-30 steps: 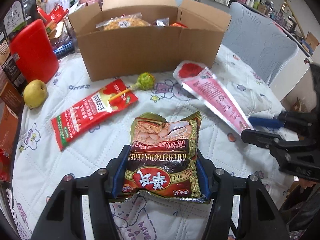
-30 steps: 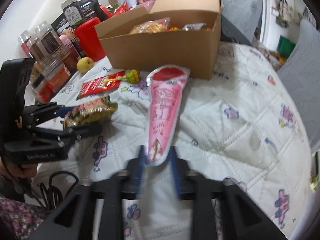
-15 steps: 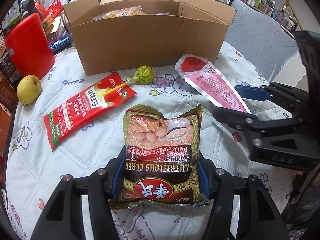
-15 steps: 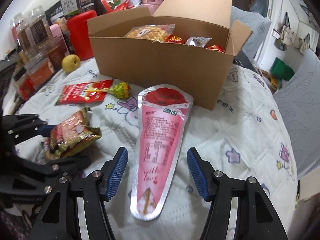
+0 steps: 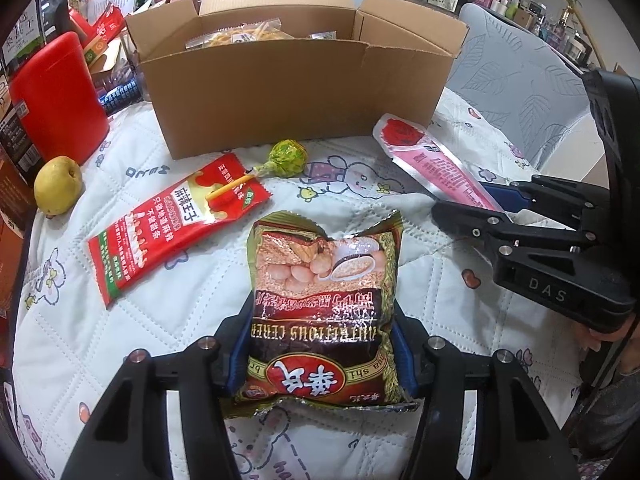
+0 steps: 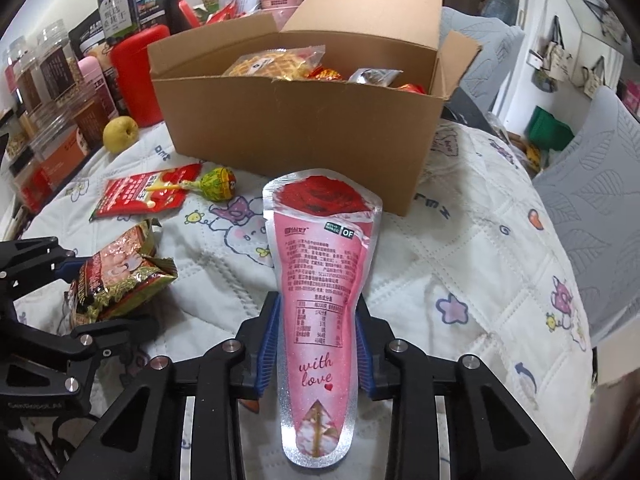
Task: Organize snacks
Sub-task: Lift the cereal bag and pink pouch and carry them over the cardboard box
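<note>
Surface: we saw a desk (image 5: 100,320) under a white quilted cartoon-print cover, jars and packets crowded along its far left edge.
Box: open cardboard box (image 5: 280,80) stood at the back, a waffle pack (image 6: 272,64) and wrapped sweets inside.
Left gripper (image 5: 324,344): fingers were closing, blue pads pressing both sides of a brown cereal bag (image 5: 328,280) near the desk's front.
Right gripper (image 6: 316,340): fingers were closing, clamped on the narrow end of a pink cone-shaped pouch (image 6: 320,260); its rose end lay just before the box.
Loose: we noted a red snack packet (image 5: 168,224), a green lollipop (image 5: 286,158) with its stick across that packet, and a yellow pear (image 5: 58,186) left of them.
</note>
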A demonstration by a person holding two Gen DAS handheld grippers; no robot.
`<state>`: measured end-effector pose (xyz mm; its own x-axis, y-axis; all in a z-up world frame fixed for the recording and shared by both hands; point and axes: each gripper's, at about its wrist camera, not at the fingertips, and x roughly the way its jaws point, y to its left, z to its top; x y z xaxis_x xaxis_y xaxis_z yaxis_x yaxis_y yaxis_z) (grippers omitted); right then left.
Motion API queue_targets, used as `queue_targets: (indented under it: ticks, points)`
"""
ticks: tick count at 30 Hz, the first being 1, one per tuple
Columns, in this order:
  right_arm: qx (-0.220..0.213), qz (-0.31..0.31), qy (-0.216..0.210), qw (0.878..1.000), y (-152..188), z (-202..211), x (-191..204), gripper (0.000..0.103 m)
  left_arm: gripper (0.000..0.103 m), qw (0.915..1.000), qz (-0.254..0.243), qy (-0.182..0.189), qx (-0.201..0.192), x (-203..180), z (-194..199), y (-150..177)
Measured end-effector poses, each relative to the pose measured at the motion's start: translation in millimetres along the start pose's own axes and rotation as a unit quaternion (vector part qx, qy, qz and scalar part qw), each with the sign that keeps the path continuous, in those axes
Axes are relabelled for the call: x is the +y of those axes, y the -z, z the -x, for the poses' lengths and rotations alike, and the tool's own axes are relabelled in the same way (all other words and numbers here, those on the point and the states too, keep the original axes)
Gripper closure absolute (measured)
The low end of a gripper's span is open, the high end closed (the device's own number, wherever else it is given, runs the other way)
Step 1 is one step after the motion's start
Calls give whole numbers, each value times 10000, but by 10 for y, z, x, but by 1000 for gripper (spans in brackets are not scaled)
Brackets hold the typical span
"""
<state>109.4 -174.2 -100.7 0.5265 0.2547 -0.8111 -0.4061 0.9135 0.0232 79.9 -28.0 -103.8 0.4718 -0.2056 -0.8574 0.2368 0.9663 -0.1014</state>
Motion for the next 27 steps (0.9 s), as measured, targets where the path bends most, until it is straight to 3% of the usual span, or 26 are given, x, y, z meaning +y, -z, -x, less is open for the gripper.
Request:
queue_targets:
  ticks: [14,27]
  points:
    - [-154,-210,-247,9994,163,297,52,71,48,9998,-47,106,-135,-33,166,9]
    - [-305,-192,-555,9978,276,559,309,71,48,9981,-159,123,-588,-109,522,-14]
